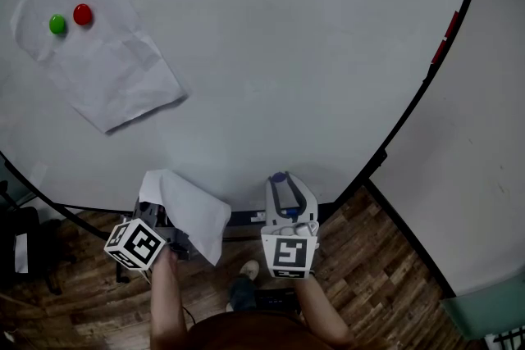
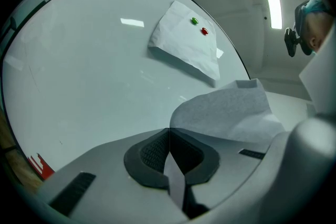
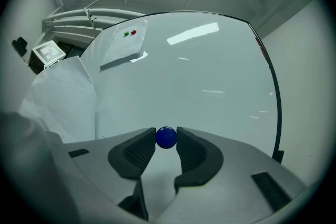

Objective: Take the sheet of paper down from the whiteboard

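Observation:
A crumpled white sheet (image 1: 98, 61) hangs on the whiteboard (image 1: 287, 53) at upper left, pinned by a green magnet (image 1: 57, 25) and a red magnet (image 1: 83, 14). It also shows in the left gripper view as sheet (image 2: 184, 44) and in the right gripper view as sheet (image 3: 123, 47). Below the board's lower edge, my left gripper (image 1: 162, 211) is shut on a second loose sheet (image 1: 193, 217), whose edge is pinched between the jaws (image 2: 169, 131) and which folds over to the right (image 2: 226, 110). My right gripper (image 1: 279, 179) is shut on a small blue magnet (image 3: 166, 137).
A black frame edges the whiteboard, with a red strip (image 1: 447, 37) on its right side and a tray (image 1: 246, 219) along the bottom. A white wall (image 1: 484, 176) stands to the right. Wooden floor (image 1: 377, 275) lies below, with a shoe (image 1: 248, 269) and dark furniture (image 1: 20, 250) at left.

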### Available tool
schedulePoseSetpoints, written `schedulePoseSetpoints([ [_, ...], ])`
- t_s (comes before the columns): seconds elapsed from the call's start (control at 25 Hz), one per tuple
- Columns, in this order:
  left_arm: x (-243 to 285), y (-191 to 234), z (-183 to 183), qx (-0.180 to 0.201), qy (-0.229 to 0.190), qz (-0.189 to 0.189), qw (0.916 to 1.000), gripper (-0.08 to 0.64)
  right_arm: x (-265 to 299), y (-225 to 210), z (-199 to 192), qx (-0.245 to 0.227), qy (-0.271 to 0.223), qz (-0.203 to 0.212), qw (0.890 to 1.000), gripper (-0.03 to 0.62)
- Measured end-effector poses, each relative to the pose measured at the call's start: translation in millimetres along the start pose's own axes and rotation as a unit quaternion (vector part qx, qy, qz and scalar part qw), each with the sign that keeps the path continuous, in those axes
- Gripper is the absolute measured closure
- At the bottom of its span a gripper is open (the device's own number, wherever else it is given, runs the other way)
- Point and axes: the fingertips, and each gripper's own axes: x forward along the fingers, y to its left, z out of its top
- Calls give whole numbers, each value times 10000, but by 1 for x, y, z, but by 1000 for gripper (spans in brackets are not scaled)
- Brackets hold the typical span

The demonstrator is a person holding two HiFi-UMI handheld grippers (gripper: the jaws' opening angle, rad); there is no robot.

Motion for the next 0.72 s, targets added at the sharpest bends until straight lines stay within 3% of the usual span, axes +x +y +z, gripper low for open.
schedulePoseSetpoints([
  [0.72,3,5,3,-85,-2,-7,10000,535,6,4,-1,-11,86,12,10000,457],
])
